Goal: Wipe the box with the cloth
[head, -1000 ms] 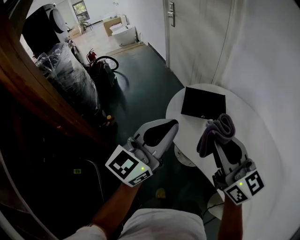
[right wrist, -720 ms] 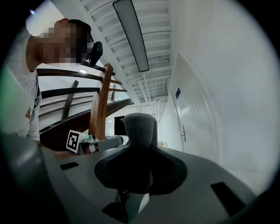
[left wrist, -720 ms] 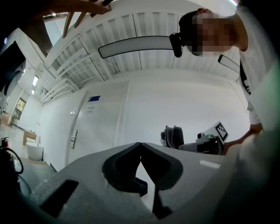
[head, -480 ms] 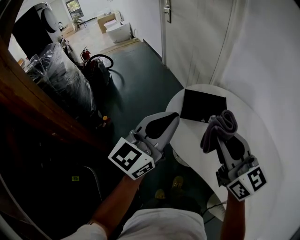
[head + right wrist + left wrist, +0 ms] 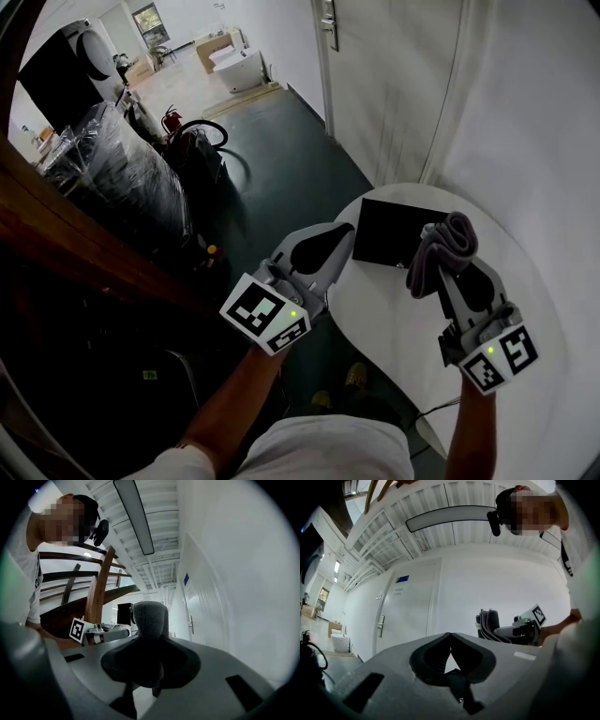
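A flat black box (image 5: pixel 389 232) lies on the round white table (image 5: pixel 403 309), near its far left edge. My right gripper (image 5: pixel 452 251) is shut on a folded grey cloth (image 5: pixel 442 249), which hangs just above the box's right corner. The same cloth (image 5: pixel 150 620) stands up between the jaws in the right gripper view. My left gripper (image 5: pixel 347 234) is shut and holds nothing; its tip sits beside the box's left edge, over the table rim. Its jaws (image 5: pixel 450 637) meet at the tip in the left gripper view, where the right gripper (image 5: pixel 487 627) with the cloth also shows.
A white wall and a white door (image 5: pixel 375 84) stand behind the table. Dark green floor (image 5: pixel 272 178) lies to the left, with plastic-wrapped goods (image 5: pixel 112 178) and a wooden stair rail (image 5: pixel 84 244). A cable (image 5: pixel 441 405) runs under the table's near edge.
Both grippers have moved forward toward the box. The cloth now hangs over the box's right corner, and the left gripper's tip has come level with the box's left edge.
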A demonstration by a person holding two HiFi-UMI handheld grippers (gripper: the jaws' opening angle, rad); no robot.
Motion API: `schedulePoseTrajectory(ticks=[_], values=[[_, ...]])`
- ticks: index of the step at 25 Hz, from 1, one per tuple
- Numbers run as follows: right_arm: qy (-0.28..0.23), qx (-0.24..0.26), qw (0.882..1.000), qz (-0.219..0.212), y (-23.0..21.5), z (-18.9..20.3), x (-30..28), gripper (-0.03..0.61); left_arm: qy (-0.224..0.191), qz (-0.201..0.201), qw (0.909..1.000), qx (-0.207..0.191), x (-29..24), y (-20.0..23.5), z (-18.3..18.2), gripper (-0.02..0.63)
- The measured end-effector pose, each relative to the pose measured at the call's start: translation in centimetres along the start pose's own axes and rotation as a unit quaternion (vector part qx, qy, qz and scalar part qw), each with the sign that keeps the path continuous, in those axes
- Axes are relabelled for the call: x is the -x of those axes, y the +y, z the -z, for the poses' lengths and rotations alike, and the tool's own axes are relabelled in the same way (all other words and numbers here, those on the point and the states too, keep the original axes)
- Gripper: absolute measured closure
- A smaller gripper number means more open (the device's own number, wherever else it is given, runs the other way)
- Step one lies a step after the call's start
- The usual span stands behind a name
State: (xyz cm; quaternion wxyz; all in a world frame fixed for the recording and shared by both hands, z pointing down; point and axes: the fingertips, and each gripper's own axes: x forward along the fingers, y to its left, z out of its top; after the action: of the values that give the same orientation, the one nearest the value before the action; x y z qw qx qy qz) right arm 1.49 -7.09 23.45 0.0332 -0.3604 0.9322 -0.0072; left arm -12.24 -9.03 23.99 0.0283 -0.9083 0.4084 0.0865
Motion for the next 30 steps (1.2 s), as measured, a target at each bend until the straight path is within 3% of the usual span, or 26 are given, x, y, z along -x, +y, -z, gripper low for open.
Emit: schedulePoseTrajectory(ticks=[16,30], values=[[0.037,-0.006,0.999,0.007,-9.3,3.3,-1.8,0.483,0.087,-0.020,0.9956,-0.026,-7.0,2.7,6.4,0.597],[0.102,-0.017,0.993,0.057,-14.8,7.7,-2.8,0.483,0.192,-0.027,0.9809,-0.013,-9.3,6.7,12.9,0.595]])
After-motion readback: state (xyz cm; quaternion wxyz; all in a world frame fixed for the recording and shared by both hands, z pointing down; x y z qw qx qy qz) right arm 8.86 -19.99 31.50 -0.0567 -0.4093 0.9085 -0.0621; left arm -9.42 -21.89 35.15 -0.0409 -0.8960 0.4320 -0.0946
